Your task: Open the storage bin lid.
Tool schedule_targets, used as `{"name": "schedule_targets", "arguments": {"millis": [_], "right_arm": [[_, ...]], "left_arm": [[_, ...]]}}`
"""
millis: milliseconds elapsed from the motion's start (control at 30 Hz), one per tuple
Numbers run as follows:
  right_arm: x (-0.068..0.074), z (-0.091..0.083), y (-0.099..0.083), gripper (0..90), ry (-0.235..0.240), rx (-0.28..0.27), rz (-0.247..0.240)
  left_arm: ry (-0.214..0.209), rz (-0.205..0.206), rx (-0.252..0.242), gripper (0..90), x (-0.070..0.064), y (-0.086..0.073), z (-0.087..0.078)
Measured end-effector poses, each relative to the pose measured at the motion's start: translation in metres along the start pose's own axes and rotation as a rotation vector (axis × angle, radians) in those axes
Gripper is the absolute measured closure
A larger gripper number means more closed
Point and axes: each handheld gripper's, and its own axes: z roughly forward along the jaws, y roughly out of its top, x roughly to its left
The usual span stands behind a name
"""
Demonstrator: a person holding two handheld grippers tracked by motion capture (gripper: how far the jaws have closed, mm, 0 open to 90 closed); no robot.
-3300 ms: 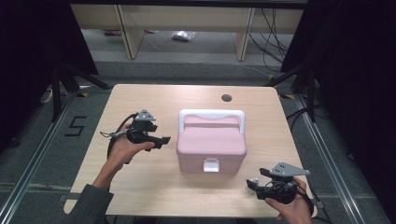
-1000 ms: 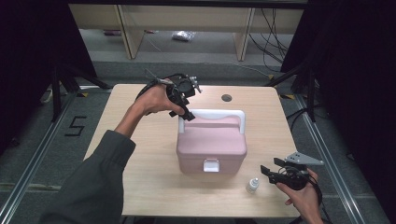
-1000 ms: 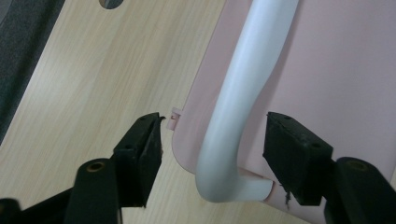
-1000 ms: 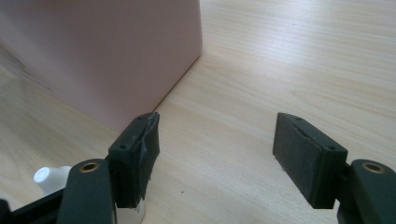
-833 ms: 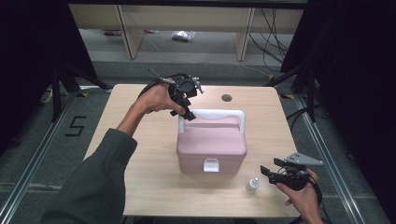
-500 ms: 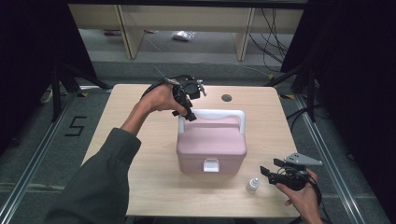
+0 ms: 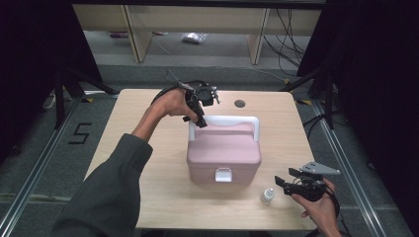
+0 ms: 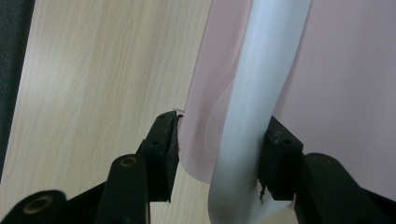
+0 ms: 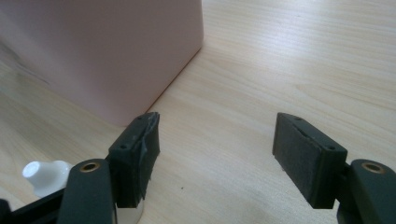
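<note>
Wooden table (image 7: pixel 148 148) under the high view carries a pink box (image 7: pixel 223 153) at its centre, with a white handle (image 7: pixel 223 120) lying folded toward the box's 12 o'clock edge. At about 11 o'clock from the box the left gripper (image 7: pixel 199 118) points down at the handle's left corner; the left gripper view shows its jaws (image 8: pixel 219 154) parted on either side of the white bar, the right pad (image 8: pixel 275 163) touching it and the left pad standing off beside the lid's edge, so it brackets the handle without clamping it. Compared with half a second ago that hand has crept slightly toward the handle, and since three seconds ago it has travelled from the box's 9 o'clock side. The right gripper (image 7: pixel 286 181) hovers at 4 o'clock from the box, jaws wide apart, unchanged over the last second, with a small white bottle (image 7: pixel 267 196) just beside its left jaw
</note>
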Motion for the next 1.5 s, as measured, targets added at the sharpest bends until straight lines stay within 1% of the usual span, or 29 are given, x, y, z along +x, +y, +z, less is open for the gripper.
{"name": "schedule_targets", "arguments": {"millis": [67,100,167,267,300,333,367,433,467,600,667,700,767,833,867,900,933,967,1033,1067,1133,1200,1300,1333,1367,1400,1433,1467,1500], "right_arm": [[0.000,0.000,0.000,32.7,0.000,0.000,0.000],[0.001,0.000,0.000,32.7,0.015,0.008,0.016],[0.001,0.001,0.000,32.7,0.009,0.004,0.008],[0.001,0.000,0.000,32.7,0.005,0.000,0.000],[0.004,-0.001,0.000,32.7,0.000,0.007,0.036],[0.003,0.000,0.000,32.8,0.000,0.003,0.022],[0.003,-0.001,0.000,32.7,0.001,0.004,0.027],[0.000,-0.001,0.001,32.8,-0.009,0.000,-0.011],[0.001,0.002,0.000,32.7,0.021,-0.018,0.012],[0.001,0.000,0.001,32.7,0.015,-0.007,0.010],[0.000,-0.002,0.002,32.8,-0.004,-0.006,-0.003],[0.001,-0.001,0.001,32.7,0.007,-0.017,0.008],[0.000,-0.004,0.003,32.8,-0.011,-0.014,-0.007],[0.000,-0.004,0.003,34.0,0.012,-0.029,0.011],[0.000,-0.005,0.004,34.6,0.012,-0.036,0.004],[0.003,-0.006,0.005,35.3,0.018,-0.041,0.027],[0.002,-0.007,0.007,36.8,0.022,-0.049,-0.001],[0.005,-0.010,0.008,38.3,0.021,-0.047,0.024],[0.006,-0.014,0.013,41.8,0.020,-0.085,-0.009],[0.009,-0.017,0.016,44.8,0.032,-0.083,0.010],[0.010,-0.022,0.022,49.6,0.026,-0.129,-0.044],[0.014,-0.027,0.027,55.3,0.040,-0.143,-0.048],[0.016,-0.030,0.036,64.6,0.057,-0.200,-0.098],[0.018,-0.032,0.038,67.2,0.058,-0.209,-0.102],[0.022,-0.032,0.041,70.1,0.083,-0.215,-0.078],[0.021,-0.033,0.044,73.1,0.078,-0.232,-0.119],[0.025,-0.033,0.046,75.2,0.088,-0.239,-0.101],[0.024,-0.032,0.049,77.8,0.092,-0.247,-0.135],[0.028,-0.032,0.052,80.6,0.119,-0.243,-0.114]], "left_arm": [[0.000,0.018,0.002,57.2,-0.001,0.001,0.000],[0.000,0.022,0.007,59.1,-0.002,0.002,0.000],[0.000,0.033,0.011,63.0,-0.003,0.002,0.000],[0.020,0.078,-0.004,68.8,-0.007,0.003,-0.003],[0.021,0.079,-0.004,69.2,-0.008,0.003,-0.004],[0.021,0.083,-0.006,69.5,-0.008,0.002,-0.005],[0.020,0.085,-0.009,69.8,-0.008,0.002,-0.005],[0.023,0.089,-0.008,70.1,-0.010,0.003,-0.007],[0.028,0.094,-0.006,70.2,-0.011,0.003,-0.008],[0.029,0.091,-0.004,70.4,-0.012,0.005,-0.011],[0.031,0.097,-0.001,70.6,-0.012,0.005,-0.012],[0.031,0.094,-0.006,70.6,-0.012,0.005,-0.014],[0.031,0.091,-0.018,70.6,-0.011,0.005,-0.018],[0.035,0.077,-0.028,70.3,-0.009,0.004,-0.021],[0.032,0.073,-0.030,70.3,-0.007,0.004,-0.023],[0.035,0.067,-0.037,70.3,-0.007,0.004,-0.024],[0.038,0.063,-0.041,70.4,-0.005,0.005,-0.025],[0.037,0.056,-0.042,70.4,-0.003,0.005,-0.027],[0.038,0.046,-0.044,70.4,-0.001,0.006,-0.029],[0.039,0.047,-0.044,70.4,0.000,0.006,-0.030],[0.040,0.047,-0.045,70.5,0.001,0.007,-0.032],[0.041,0.045,-0.048,70.5,0.002,0.007,-0.034],[0.037,0.043,-0.047,70.6,0.002,0.007,-0.035],[0.037,0.043,-0.047,70.6,0.002,0.008,-0.035],[0.037,0.045,-0.046,70.6,0.002,0.008,-0.036],[0.041,0.045,-0.048,70.7,0.002,0.008,-0.036],[0.040,0.042,-0.048,70.7,0.003,0.008,-0.037],[0.037,0.042,-0.046,70.6,0.003,0.009,-0.037],[0.039,0.043,-0.045,70.7,0.003,0.009,-0.038]]}}
